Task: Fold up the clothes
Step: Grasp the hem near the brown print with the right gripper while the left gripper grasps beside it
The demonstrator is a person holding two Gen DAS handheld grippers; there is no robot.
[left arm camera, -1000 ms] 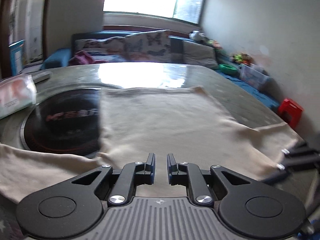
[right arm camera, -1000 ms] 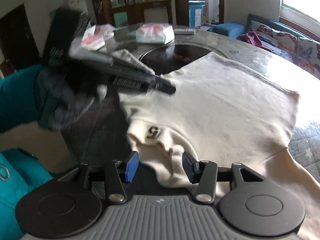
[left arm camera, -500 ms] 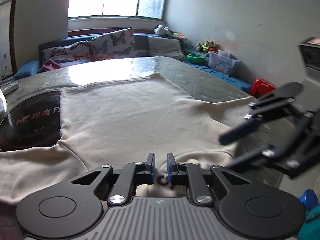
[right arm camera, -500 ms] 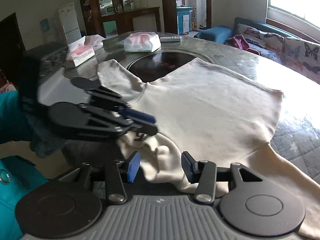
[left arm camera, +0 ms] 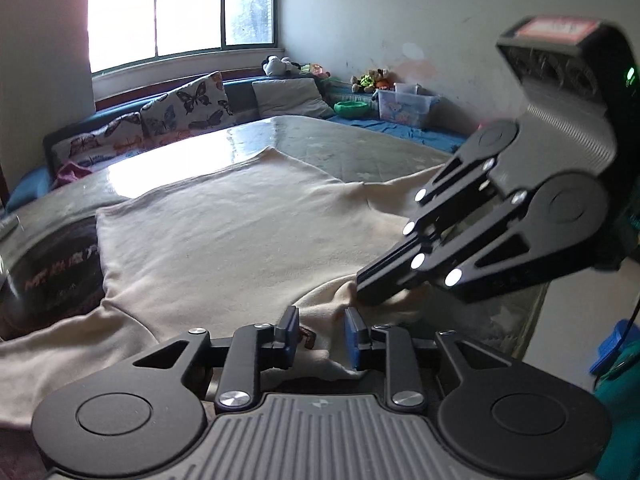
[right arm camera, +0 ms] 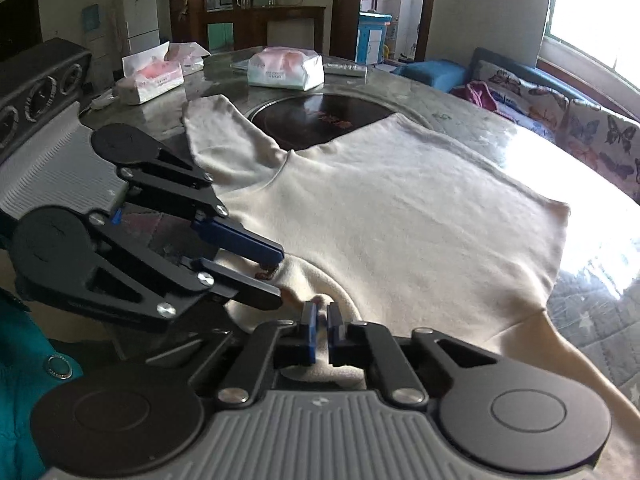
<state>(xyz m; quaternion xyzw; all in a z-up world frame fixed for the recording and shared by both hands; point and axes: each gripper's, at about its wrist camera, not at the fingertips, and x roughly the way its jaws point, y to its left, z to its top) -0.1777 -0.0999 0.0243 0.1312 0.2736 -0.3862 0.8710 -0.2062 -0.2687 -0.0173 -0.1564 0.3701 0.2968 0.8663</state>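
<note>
A cream long-sleeved shirt point(left arm camera: 240, 232) lies spread flat on the round table; it also shows in the right wrist view point(right arm camera: 400, 208). Both grippers are at its collar at the near edge. My left gripper point(left arm camera: 322, 332) is open, its fingers straddling the collar with its small label. In the right wrist view it point(right arm camera: 276, 276) reaches in from the left. My right gripper point(right arm camera: 319, 334) is shut on a fold of the collar. In the left wrist view it point(left arm camera: 362, 290) comes in from the right, tips on the cloth.
A black round hob point(right arm camera: 320, 116) is set into the table point(right arm camera: 600, 280) under the left sleeve. Tissue packs point(right arm camera: 284, 68) and a tissue box point(right arm camera: 150, 80) sit at the far side. A sofa with cushions point(left arm camera: 180, 108) runs along the window wall.
My left gripper has opened and moved right to the collar. My right gripper has closed on the collar fold. Both grippers have come close together.
</note>
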